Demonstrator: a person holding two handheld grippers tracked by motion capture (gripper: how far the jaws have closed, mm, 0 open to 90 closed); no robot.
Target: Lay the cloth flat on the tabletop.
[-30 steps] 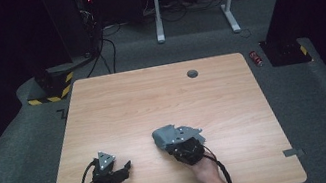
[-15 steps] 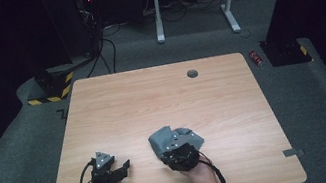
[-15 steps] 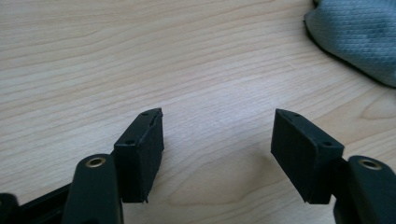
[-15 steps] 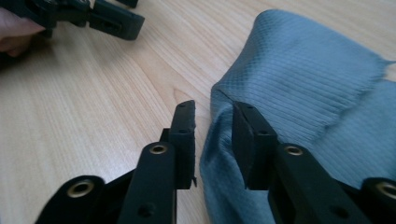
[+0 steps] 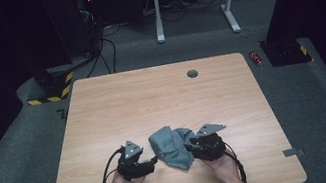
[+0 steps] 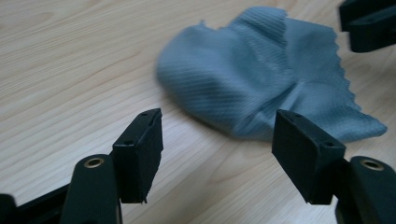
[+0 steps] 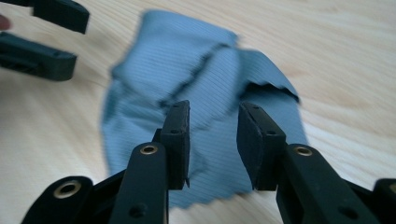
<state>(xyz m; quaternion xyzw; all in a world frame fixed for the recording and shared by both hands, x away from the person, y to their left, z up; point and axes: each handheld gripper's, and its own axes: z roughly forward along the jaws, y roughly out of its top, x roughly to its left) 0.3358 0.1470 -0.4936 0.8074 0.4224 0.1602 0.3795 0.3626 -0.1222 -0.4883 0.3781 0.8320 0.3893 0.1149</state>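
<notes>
Right gripper view: right gripper (image 7: 212, 140) jaws part-open, just been opening, w/ the grey cloth (image 7: 196, 93) lying beneath/beyond them, not pinched. Left gripper (image 6: 217, 154) jaws wide, nothing between; cloth just ahead. High view puts cloth crumpled on the table (image 5: 152, 98) near front edge, betw. both grippers. Judging by that: cloth released in a heap, any spreading or folding not yet done. Gripper views show weave + zigzag-cut edge; high view gives only a lump.

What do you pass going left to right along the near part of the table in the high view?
left gripper → grey cloth → right gripper
</notes>
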